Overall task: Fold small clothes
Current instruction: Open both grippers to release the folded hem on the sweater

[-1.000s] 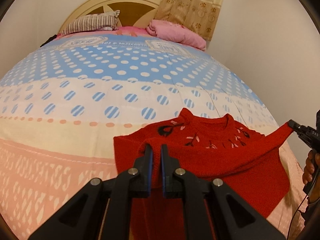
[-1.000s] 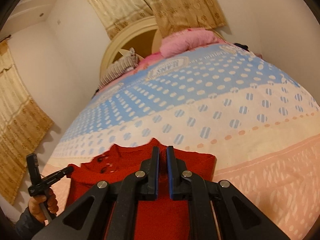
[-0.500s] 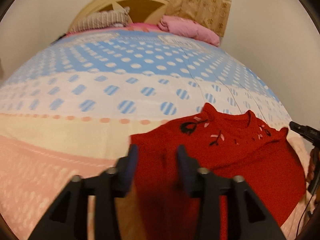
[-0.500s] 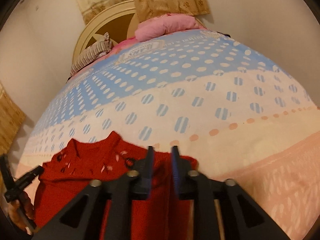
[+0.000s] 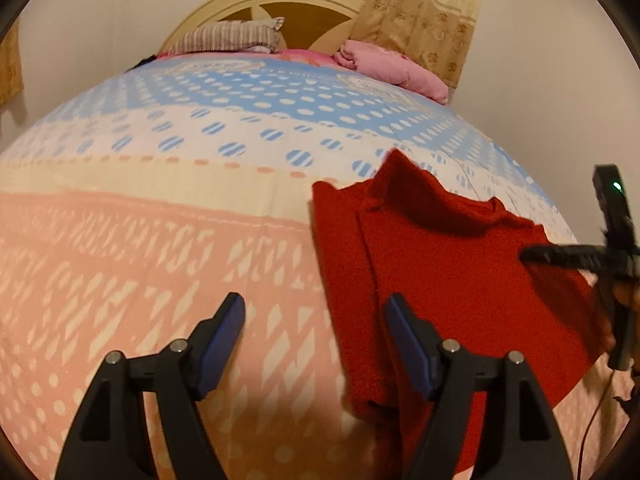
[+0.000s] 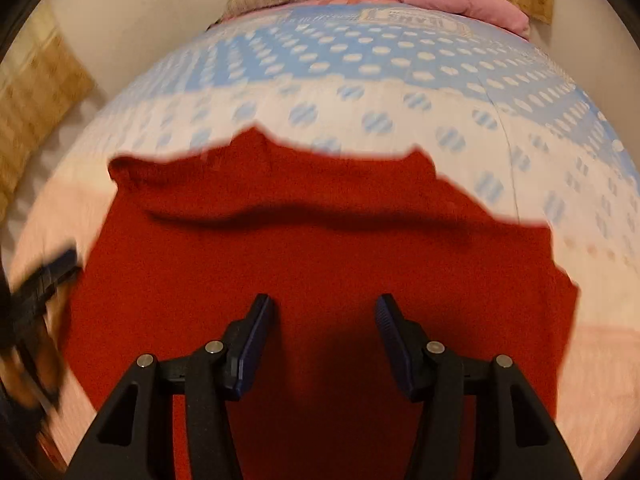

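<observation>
**Ana:** While both grippers hang over the bed, where is the sweater?

**Ben:** Flat on the bedspread, near its foot end, plain red side up. Its neck points toward the headboard and its hem runs back toward the person, so the long axis lies head to foot of the bed.

**Ana:** And the tools?

**Ben:** The left gripper has just been opening; its jaws stand wide apart with nothing between them. One finger hangs over bare bedspread, the other over the sweater's left edge, which looks doubled over in a strip. The right gripper has just been opening too, jaws apart and empty, hovering above the middle of the sweater.

**Ana:** So which hand is nearer to what?

**Ben:** In the left view the right gripper sits at the sweater's far side, while the left one is at the near side. I judge each hand is placed for its own edge.

**Ana:** What does the next fold turn on?

**Ben:** Probably that axis: a side fold goes across it, a hem-to-neck fold along it. I cannot tell which comes next.
</observation>
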`<state>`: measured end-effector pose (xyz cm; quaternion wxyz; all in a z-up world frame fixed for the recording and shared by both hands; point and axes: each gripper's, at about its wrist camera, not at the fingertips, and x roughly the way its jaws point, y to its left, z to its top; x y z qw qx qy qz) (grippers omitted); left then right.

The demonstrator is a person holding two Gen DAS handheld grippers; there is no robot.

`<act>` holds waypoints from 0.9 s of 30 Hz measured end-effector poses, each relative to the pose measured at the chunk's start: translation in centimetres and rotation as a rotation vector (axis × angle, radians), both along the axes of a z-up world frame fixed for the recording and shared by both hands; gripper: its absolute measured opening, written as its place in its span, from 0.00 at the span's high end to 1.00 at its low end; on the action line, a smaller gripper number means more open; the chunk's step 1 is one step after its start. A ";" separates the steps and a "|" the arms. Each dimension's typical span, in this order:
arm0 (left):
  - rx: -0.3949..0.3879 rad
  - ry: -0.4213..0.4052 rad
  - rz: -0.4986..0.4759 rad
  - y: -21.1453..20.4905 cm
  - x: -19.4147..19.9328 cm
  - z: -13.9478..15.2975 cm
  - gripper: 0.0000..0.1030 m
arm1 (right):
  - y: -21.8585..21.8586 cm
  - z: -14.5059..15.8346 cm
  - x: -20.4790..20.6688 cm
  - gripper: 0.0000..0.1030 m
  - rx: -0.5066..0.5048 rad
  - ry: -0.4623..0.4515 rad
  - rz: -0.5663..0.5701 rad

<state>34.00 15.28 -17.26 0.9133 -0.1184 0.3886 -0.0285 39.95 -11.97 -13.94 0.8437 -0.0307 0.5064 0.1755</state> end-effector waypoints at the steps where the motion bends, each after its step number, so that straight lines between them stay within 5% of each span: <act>1: -0.021 0.001 0.003 0.3 0.1 -0.1 0.24 | -0.1 0.2 1.1 0.46 -0.007 -0.020 -0.038; 6: -0.101 0.016 0.016 1.4 0.0 -0.8 0.19 | -1.0 0.6 1.2 0.46 0.077 -0.031 -0.139; 12: -0.141 0.025 0.029 1.7 -0.1 -1.3 0.19 | 2.9 1.2 -4.6 0.46 0.139 -0.004 0.003; 18: -0.084 0.026 0.034 0.9 -0.4 -1.3 0.17 | 6.7 -1.1 -5.8 0.46 0.061 -0.051 0.054; 22: -0.085 0.029 0.036 1.1 -0.4 -1.4 0.17 | 8.4 -1.6 -6.2 0.27 0.013 -0.099 0.071; 27: -0.093 0.027 0.038 1.4 -0.4 -1.5 0.16 | 9.0 -1.8 -6.4 0.24 -0.008 -0.139 0.071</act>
